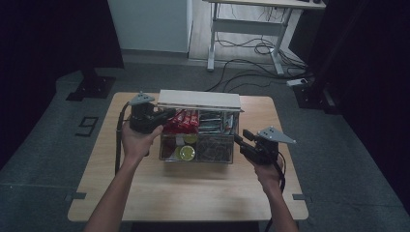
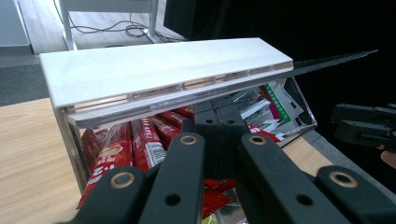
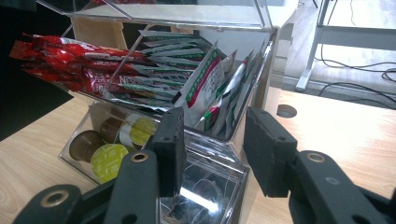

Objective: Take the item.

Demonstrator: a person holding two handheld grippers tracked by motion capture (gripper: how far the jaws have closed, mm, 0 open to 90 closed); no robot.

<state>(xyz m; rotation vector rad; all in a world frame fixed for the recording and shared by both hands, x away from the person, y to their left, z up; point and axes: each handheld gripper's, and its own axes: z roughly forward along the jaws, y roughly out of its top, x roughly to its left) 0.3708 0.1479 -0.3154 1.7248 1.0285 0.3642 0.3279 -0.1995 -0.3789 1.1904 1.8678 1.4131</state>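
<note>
Clear acrylic organizer box [image 1: 198,140] sits at the middle of the light wooden bench [image 1: 145,193], its white flat lid [image 1: 199,100] raised and standing open along the far edge. Rear compartments hold red stick sachets [image 1: 183,121] on the left and green-and-white sachets [image 1: 215,121] on the right; front compartments hold yellow-lidded and brown capsules [image 1: 186,152], with dark items to their right that are too dim to identify. Left tongs [image 1: 164,116] are at the box's rear left corner, jaws clenched together just under the lid's front edge [image 2: 177,88], over the red sachets; whether they pinch anything cannot be told. Right tongs [image 1: 241,137] are beside the box's right wall, jaws apart and grasping nothing; in the right gripper view the box's near corner [image 3: 215,154] lies between them, pads not pressing it.
</note>
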